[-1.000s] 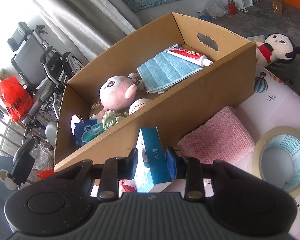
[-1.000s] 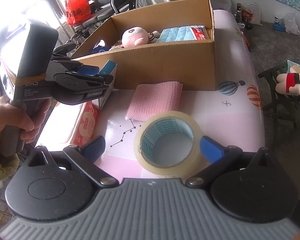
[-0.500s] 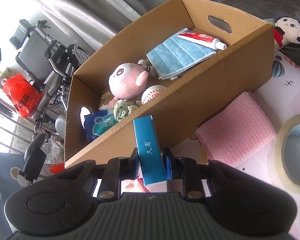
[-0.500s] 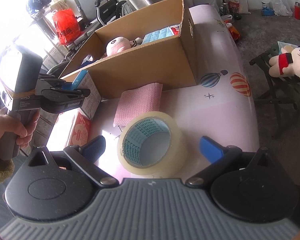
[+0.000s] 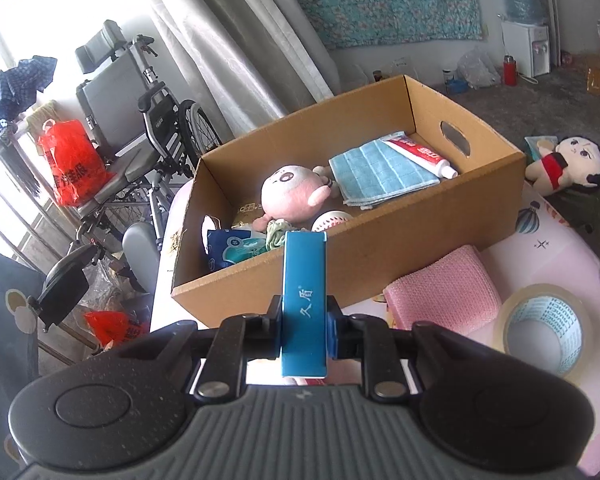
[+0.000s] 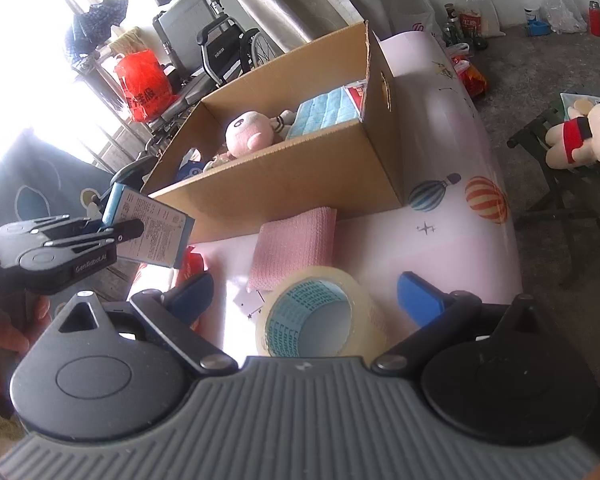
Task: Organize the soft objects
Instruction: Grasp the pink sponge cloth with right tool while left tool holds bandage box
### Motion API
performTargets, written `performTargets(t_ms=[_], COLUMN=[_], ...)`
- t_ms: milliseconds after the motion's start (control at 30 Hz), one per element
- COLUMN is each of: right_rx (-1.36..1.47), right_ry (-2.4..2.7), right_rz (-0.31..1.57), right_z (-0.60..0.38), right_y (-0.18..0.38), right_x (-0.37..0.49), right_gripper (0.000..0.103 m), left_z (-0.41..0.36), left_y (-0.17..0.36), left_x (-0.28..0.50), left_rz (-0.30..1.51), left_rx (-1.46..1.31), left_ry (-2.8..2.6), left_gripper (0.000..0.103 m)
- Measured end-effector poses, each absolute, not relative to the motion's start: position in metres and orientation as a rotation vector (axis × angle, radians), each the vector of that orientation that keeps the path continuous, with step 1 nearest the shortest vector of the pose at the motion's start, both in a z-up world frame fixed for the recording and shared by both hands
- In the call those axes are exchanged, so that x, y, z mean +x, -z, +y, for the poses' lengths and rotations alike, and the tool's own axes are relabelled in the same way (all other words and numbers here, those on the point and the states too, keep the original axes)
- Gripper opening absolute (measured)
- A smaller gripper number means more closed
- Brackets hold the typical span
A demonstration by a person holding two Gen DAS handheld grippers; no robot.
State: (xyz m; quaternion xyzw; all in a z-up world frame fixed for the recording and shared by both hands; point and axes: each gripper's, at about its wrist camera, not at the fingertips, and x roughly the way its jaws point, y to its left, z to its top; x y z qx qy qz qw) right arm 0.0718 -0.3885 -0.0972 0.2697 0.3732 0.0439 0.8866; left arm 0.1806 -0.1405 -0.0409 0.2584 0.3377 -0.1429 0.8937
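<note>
One blue carton (image 5: 303, 300) is clamped between the left gripper's (image 5: 303, 330) fingers, long axis pointing to 12 o'clock, toward the cardboard box (image 5: 400, 236). Right gripper (image 6: 304, 296): jaws wide, astride one tape roll (image 6: 320, 316). Beyond, at 12 o'clock, one pink cloth (image 6: 296, 244). Box contents: one pink plush (image 5: 290, 196), one blue towel (image 5: 384, 172), one toothpaste tube (image 5: 420, 156).
</note>
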Motion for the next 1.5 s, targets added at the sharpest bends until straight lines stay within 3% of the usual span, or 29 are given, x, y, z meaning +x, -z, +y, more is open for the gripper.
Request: performTargets(t_ms=[267, 733, 900, 1000, 1167, 1367, 1500], right_rx=[0.713, 0.594, 0.531, 0.54, 0.517, 0.448, 0.542], right_ry=[-0.116, -0.052, -0.059, -0.099, -0.095, -0.056, -0.059], right_rz=[0.902, 1.238, 1.273, 1.259, 1.22, 1.157, 1.173], right_z=[-0.412, -0.373, -0.36, -0.356, -0.355, -0.365, -0.379], right_y=[0.107, 0.168, 0.178, 0.176, 0.166, 0.151, 0.161], right_x=[0.147, 0.255, 0.263, 0.264, 0.257, 0.243, 0.243], right_gripper=[0.085, 0.083, 0.065, 0.044, 0.035, 0.031, 0.037], left_z=[-0.124, -0.116, -0.115, -0.116, -0.119, -0.123, -0.125], left_y=[0.054, 0.074, 0.076, 0.077, 0.077, 0.079, 0.08], left_x=[0.147, 0.148, 0.15, 0.151, 0.151, 0.15, 0.152], left_rz=[0.715, 0.754, 0.753, 0.756, 0.747, 0.743, 0.754], left_rx=[0.427, 0.358, 0.349, 0.348, 0.356, 0.372, 0.373], left_ry=[0.348, 0.35, 0.354, 0.352, 0.351, 0.35, 0.351], left_gripper=[0.021, 0.021, 0.021, 0.021, 0.021, 0.021, 0.021])
